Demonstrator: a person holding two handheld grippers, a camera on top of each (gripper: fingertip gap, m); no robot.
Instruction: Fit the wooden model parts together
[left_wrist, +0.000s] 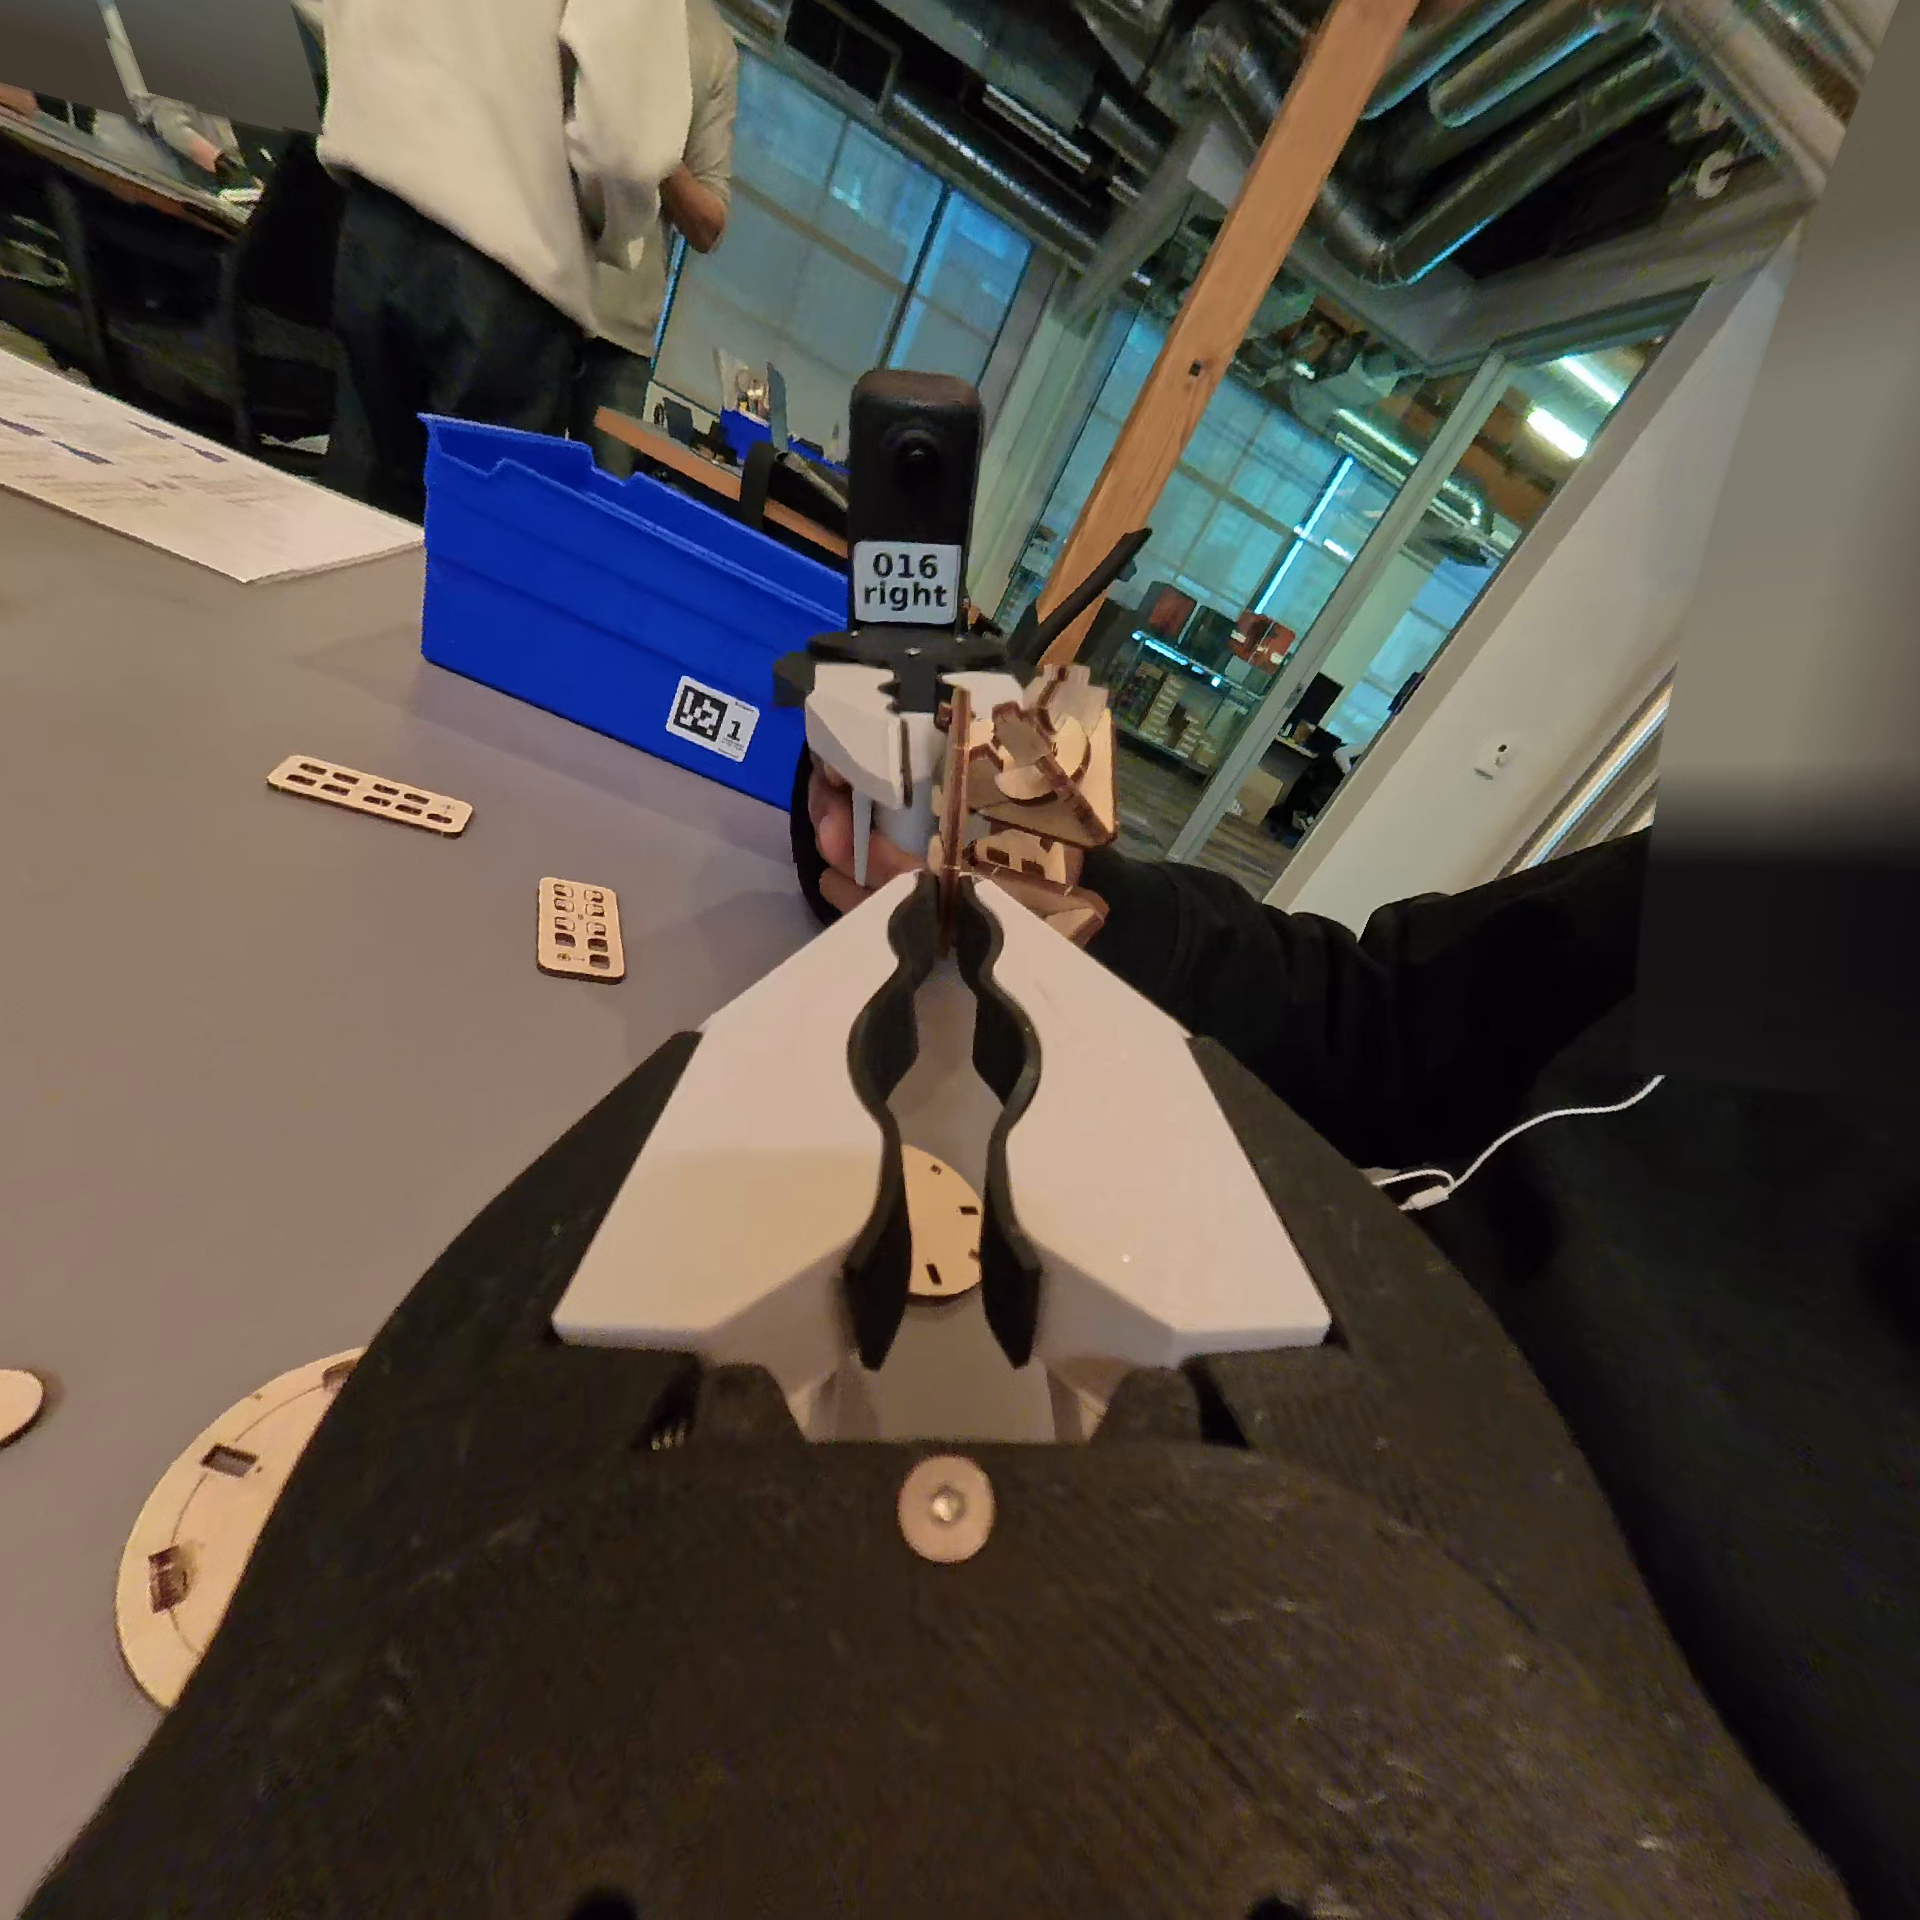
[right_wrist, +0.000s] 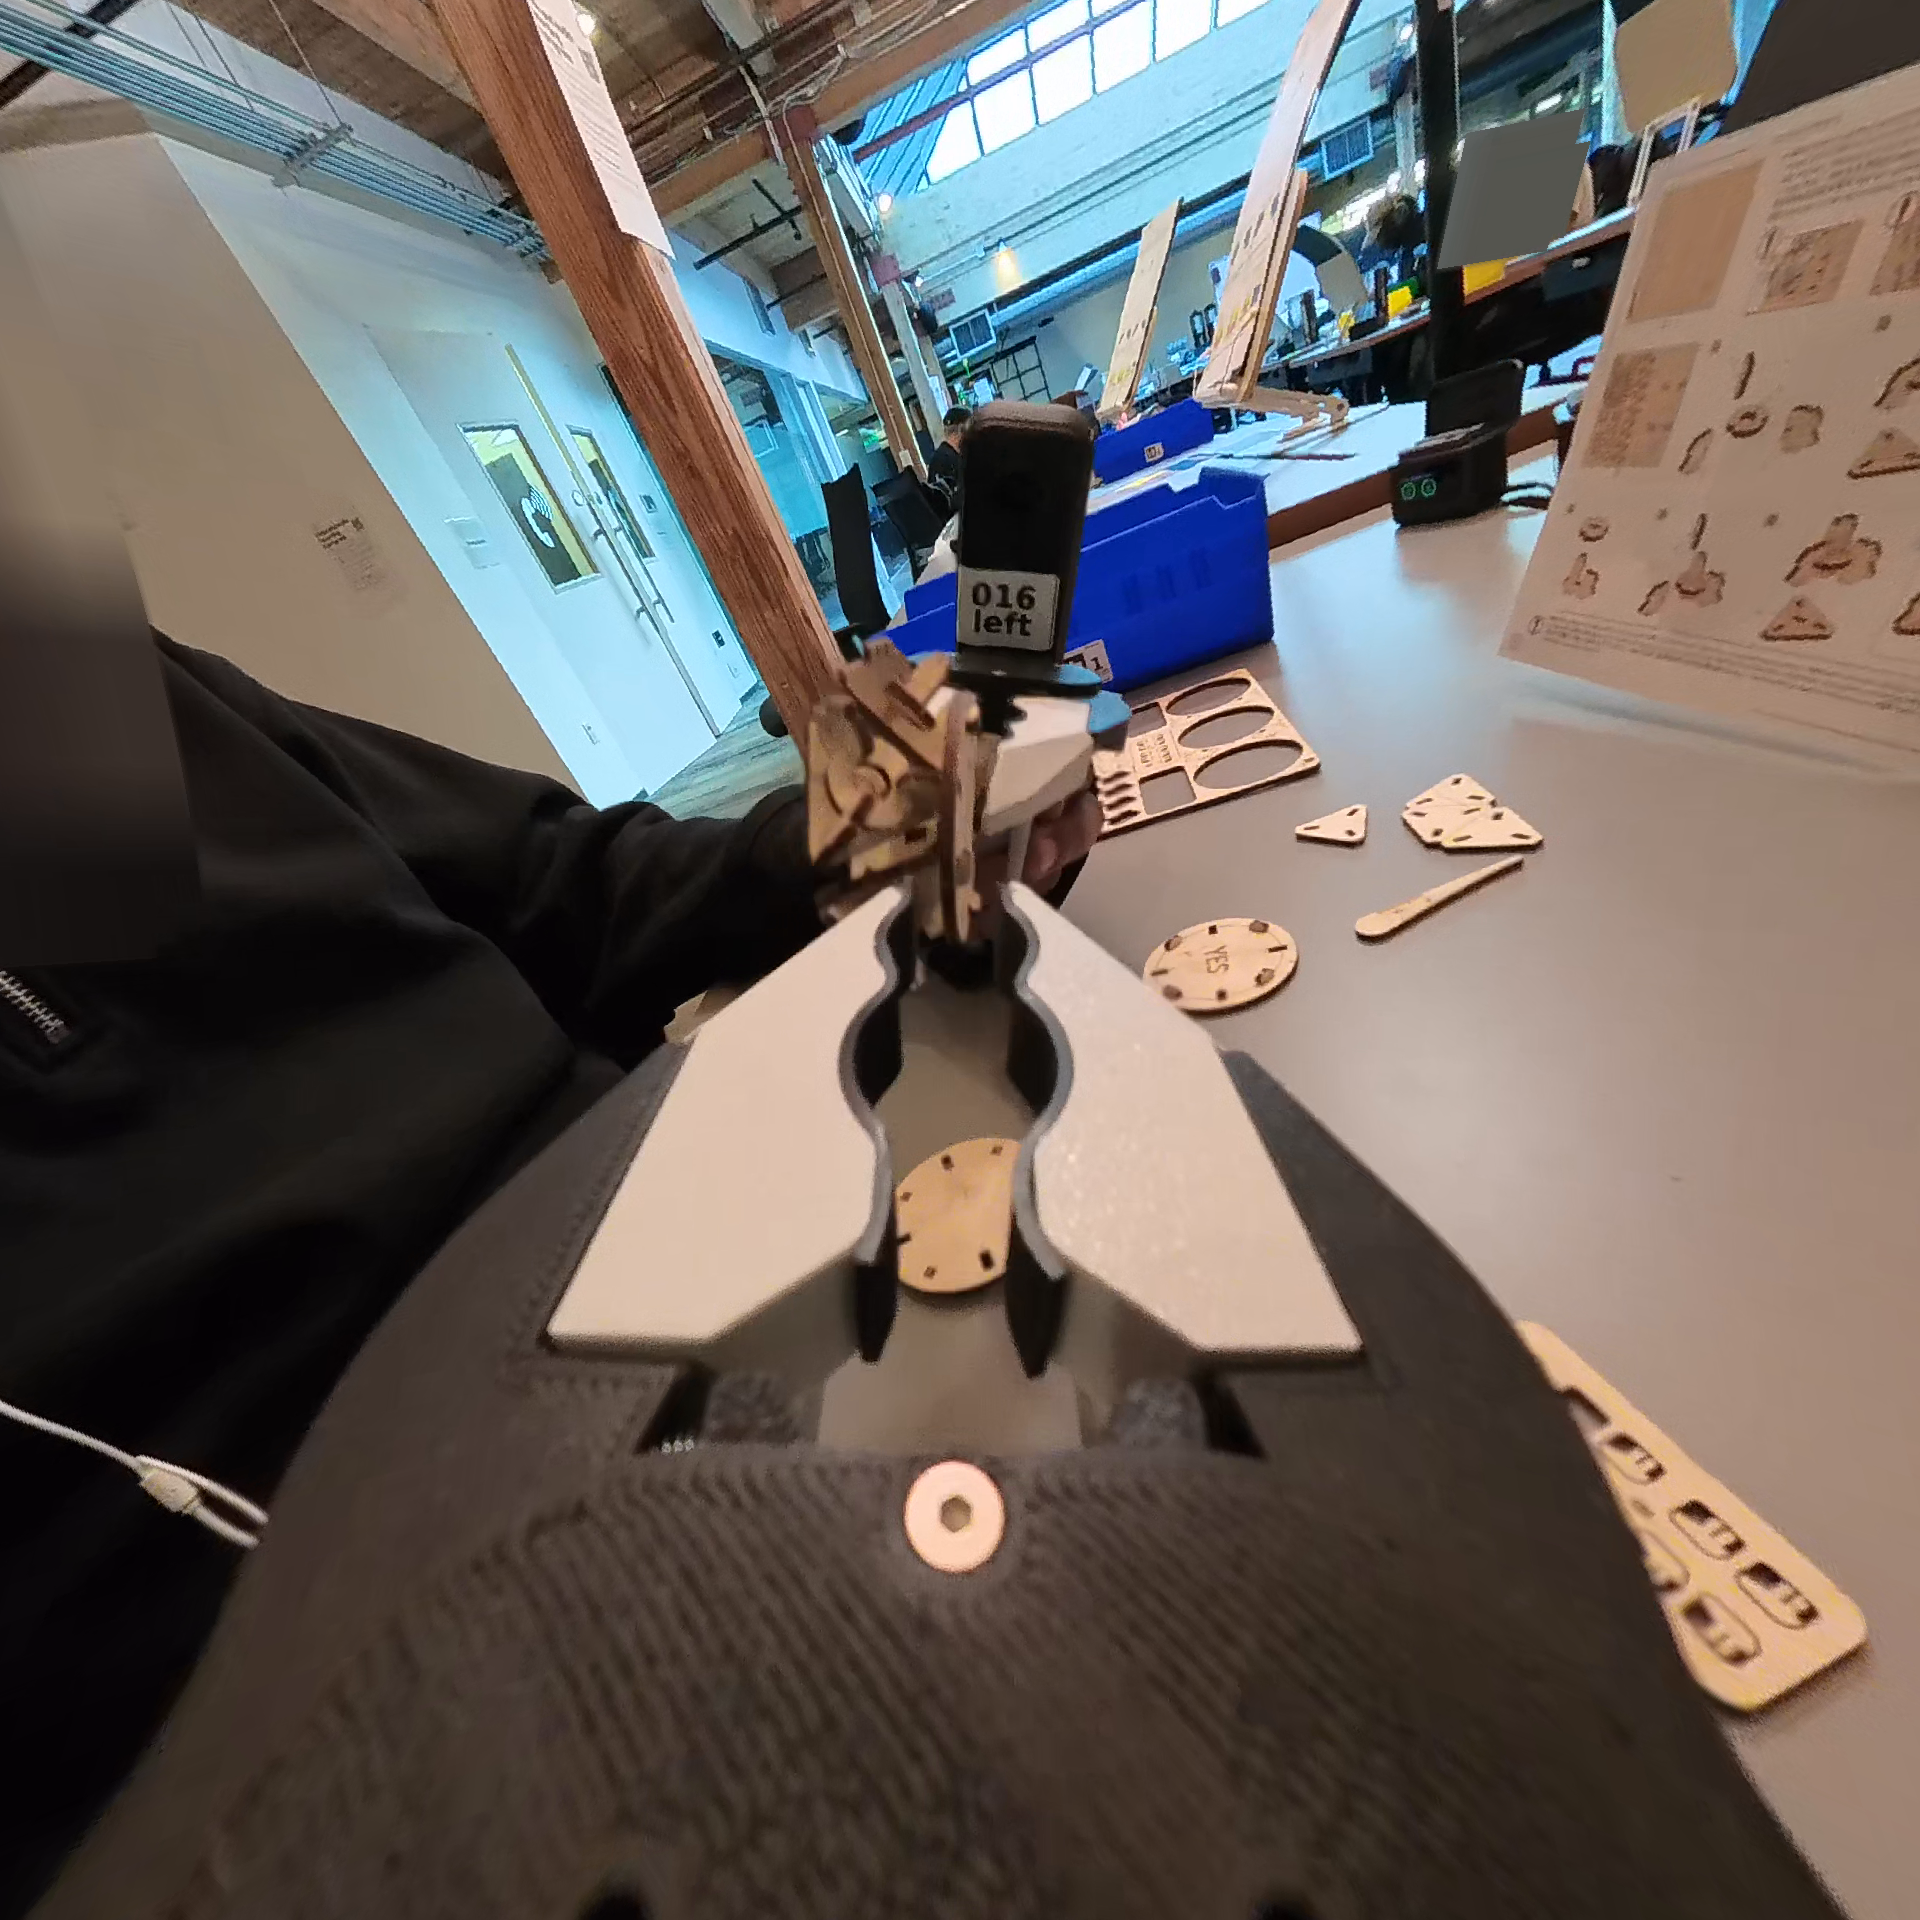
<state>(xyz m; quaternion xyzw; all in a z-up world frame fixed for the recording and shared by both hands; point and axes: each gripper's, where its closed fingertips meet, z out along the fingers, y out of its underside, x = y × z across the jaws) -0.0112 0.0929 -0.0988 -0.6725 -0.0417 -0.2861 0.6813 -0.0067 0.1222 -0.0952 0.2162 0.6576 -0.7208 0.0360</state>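
Left wrist view: the left gripper has its jaws pinching the thin edge of a wooden puzzle assembly, held up above the grey tabletop in front of a blue bin.

Right wrist view: the right gripper has its jaws narrowly spread around the same assembly's plates; can't tell if they press. A wooden disc lies nearby.
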